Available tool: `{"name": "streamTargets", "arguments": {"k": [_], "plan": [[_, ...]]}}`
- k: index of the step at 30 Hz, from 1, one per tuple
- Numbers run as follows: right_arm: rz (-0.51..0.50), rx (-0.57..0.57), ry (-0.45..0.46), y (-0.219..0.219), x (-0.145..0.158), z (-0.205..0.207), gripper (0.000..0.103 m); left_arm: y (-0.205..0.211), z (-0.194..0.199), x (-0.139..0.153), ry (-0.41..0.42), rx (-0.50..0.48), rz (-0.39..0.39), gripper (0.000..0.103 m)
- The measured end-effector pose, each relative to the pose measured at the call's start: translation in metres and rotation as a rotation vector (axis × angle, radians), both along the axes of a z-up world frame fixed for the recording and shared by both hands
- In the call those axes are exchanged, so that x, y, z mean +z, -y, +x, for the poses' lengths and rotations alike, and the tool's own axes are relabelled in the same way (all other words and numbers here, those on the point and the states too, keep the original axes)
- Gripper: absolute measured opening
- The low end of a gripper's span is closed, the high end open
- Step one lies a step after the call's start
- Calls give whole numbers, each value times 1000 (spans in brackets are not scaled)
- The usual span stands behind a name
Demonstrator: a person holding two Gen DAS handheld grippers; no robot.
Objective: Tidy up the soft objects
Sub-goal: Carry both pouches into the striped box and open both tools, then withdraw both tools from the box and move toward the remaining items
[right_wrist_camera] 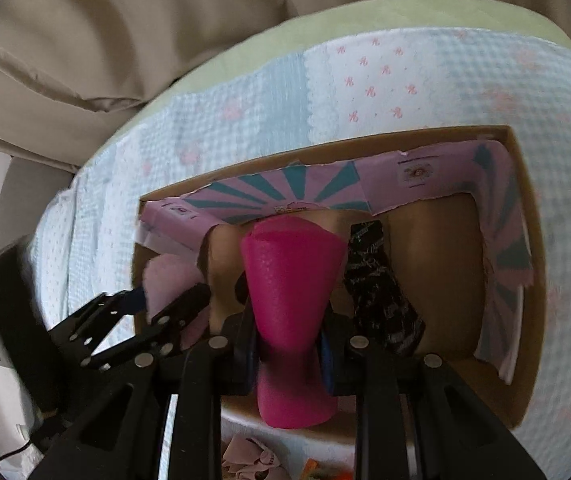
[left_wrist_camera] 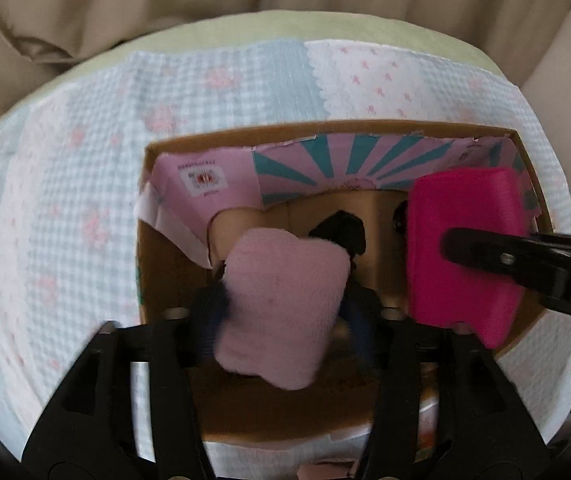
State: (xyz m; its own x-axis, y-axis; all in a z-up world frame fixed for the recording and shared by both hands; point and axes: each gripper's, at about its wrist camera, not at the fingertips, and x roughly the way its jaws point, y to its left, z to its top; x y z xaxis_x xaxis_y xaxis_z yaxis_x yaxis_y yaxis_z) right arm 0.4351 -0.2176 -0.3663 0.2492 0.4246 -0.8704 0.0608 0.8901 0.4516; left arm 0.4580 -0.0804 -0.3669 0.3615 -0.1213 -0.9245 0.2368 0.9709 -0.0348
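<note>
My left gripper point(left_wrist_camera: 285, 300) is shut on a fluffy pale pink pad point(left_wrist_camera: 281, 308) and holds it above the open cardboard box point(left_wrist_camera: 325, 130). My right gripper point(right_wrist_camera: 289, 344) is shut on a bright magenta foam block point(right_wrist_camera: 293, 304), also over the box. The magenta block point(left_wrist_camera: 461, 248) shows in the left wrist view at the box's right side, with a right finger point(left_wrist_camera: 497, 256) across it. The pink pad point(right_wrist_camera: 173, 276) and the left gripper point(right_wrist_camera: 153, 312) show at the left of the right wrist view. A black patterned soft item point(right_wrist_camera: 381, 300) lies inside the box.
The box has pink and teal printed inner flaps point(left_wrist_camera: 325, 168) and sits on a blue and pink patchwork quilt point(left_wrist_camera: 85, 160). Beige cushions point(left_wrist_camera: 165, 0) rise behind. Crumpled pink fabric point(right_wrist_camera: 245, 456) lies near the box's front edge.
</note>
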Motion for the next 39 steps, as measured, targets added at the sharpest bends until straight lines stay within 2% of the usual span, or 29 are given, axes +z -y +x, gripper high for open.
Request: {"name": "streamTargets", "arguments": {"k": [1, 2, 4, 12, 19, 25, 30, 34, 39], "plan": [[-14, 4, -14, 0, -3, 6, 36, 1, 0, 1, 4, -1, 8, 102], [-31, 1, -20, 0, -3, 9, 68, 1, -1, 1, 5, 0, 9, 103], [-58, -4, -15, 5, -2, 14, 103, 0, -4, 4, 14, -5, -16, 103], [-97, -5, 0, 14, 1, 3, 103, -4, -5, 4, -12, -7, -11, 103], [-93, -20, 51, 13, 23, -12, 103, -8, -19, 30, 25, -4, -14, 103], [-164, 15, 120, 7, 61, -32, 103, -14, -42, 63, 75, 5, -14, 103], [-174, 17, 141, 8, 96, -58, 103, -13, -69, 99, 127, 5, -7, 103], [-188, -5, 196, 10, 134, -91, 103, -13, -94, 131, 169, 11, 3, 103], [-224, -31, 267, 9, 180, -140, 103, -19, -140, 176, 215, 15, -23, 103]]}}
